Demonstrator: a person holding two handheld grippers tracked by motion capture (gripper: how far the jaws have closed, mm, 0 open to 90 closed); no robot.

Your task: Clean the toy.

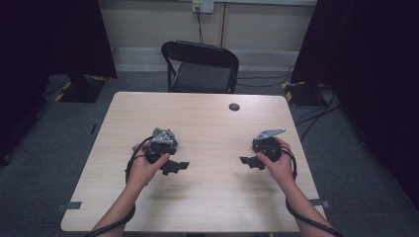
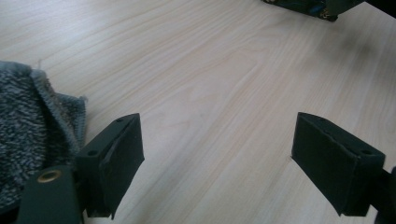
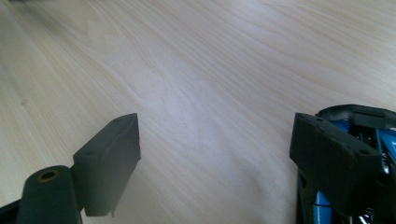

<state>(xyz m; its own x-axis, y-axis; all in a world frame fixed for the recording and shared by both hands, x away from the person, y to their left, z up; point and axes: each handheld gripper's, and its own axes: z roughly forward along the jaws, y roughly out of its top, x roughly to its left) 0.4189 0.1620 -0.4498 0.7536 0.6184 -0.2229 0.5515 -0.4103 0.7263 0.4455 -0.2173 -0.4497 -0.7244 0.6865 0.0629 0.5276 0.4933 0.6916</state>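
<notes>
Grey fleecy cloth [image 2: 32, 135] lies on the pale wood worktop [image 1: 207, 118], bunched just beside the left gripper [image 2: 217, 163]; in the left gripper view it sits at the lower left, touching or nearly touching the outer side of the near jaw. The left gripper's jaws are spread wide with bare wood between them, pinching nothing. In the high view the cloth shows as a small grey heap [image 1: 170, 138] under and around the left gripper [image 1: 175, 167]. The right gripper [image 1: 249, 161] is held well apart, over the right half of the worktop, its jaws [image 3: 215, 163] also spread wide over bare wood. A black chair [image 1: 200, 66] stands beyond the far edge of the worktop.
</notes>
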